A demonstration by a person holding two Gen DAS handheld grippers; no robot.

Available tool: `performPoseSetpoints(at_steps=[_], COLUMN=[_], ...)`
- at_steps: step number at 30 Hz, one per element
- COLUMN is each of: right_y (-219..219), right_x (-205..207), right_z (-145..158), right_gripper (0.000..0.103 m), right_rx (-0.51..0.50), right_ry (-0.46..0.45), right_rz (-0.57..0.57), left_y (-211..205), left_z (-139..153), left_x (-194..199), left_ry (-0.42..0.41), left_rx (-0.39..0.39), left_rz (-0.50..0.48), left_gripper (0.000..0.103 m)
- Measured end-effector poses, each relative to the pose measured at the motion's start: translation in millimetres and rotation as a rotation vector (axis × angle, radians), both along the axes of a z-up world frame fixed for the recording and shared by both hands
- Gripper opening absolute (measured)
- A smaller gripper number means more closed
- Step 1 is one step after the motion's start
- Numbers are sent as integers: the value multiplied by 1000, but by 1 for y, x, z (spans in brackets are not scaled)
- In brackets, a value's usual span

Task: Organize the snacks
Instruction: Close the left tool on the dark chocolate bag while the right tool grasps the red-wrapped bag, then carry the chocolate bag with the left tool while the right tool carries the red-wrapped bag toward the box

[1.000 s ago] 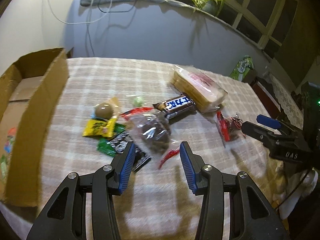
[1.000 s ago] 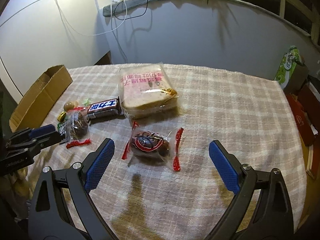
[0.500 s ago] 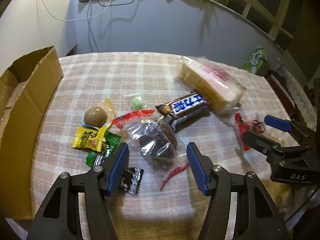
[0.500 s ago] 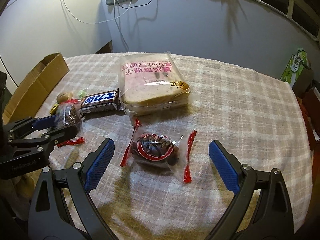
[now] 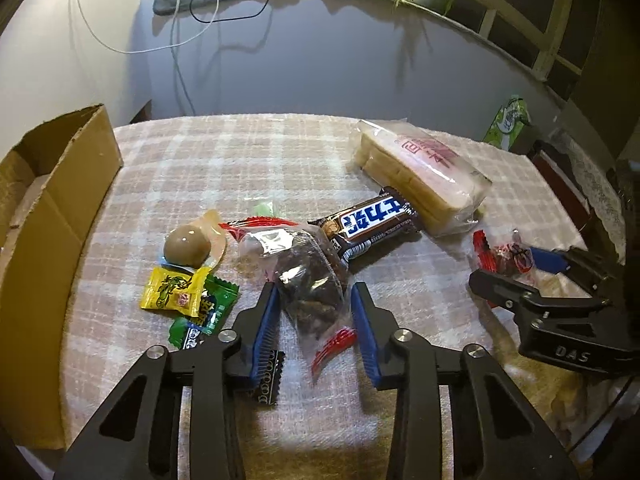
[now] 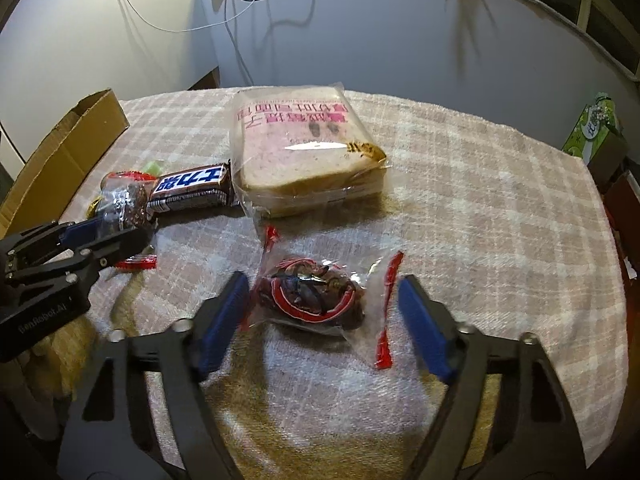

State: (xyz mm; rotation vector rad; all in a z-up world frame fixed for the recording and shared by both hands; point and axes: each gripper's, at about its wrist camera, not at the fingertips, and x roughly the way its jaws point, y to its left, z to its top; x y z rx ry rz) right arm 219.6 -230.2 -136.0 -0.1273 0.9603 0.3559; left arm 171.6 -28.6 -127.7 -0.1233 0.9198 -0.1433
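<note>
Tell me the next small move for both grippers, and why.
Probably finish closing, then lift. The left gripper straddles the dark snack bag and its jaws are closing, but a gap shows on the right side. The right gripper brackets the red-edged packet, jaws closing, pads not yet pressing. Both bags lie flat on the tablecloth, so lifting before a firm pinch would likely lose them.

In the left wrist view a box [image 5: 48, 216] stands at the left edge on the table [image 5: 240, 160]. Small sweets [image 5: 176, 288] lie left of centre, a bag [image 5: 308, 276] at centre, a bar [image 5: 372, 220] just upper right of it, bread [image 5: 420, 176] behind the bar, and another bag [image 5: 504, 252] at right.
</note>
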Motion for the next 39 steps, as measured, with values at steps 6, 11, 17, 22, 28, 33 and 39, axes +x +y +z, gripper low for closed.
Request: performPoseSetpoints(at_steps=[6, 11, 17, 22, 28, 33, 39], right_y=[-2, -8, -16, -18, -6, 15, 52], right_x=[-3, -7, -18, -26, -37, -46, -50], right_z=[1, 4, 18, 33, 56, 80, 101], right_gripper=[60, 57, 56, 56, 56, 56, 56], right_rx=[16, 44, 69, 91, 114, 134, 149], right_ry=[-3, -8, -40, -71, -117, -164, -203], right_rz=[-2, -17, -34, -34, -10, 32, 98], left_y=[12, 17, 25, 30, 45, 63, 90], left_z=[2, 6, 20, 35, 52, 67, 79], left_x=[-4, -10, -22, -33, -48, -58, -71], left_ry=[0, -15, -49, -83, -129, -170, -206], left_rx=[-51, -77, -94, -107, -124, -131, -132], left_rz=[15, 24, 26, 26, 45, 76, 122], left_gripper=[31, 30, 30, 30, 30, 30, 30])
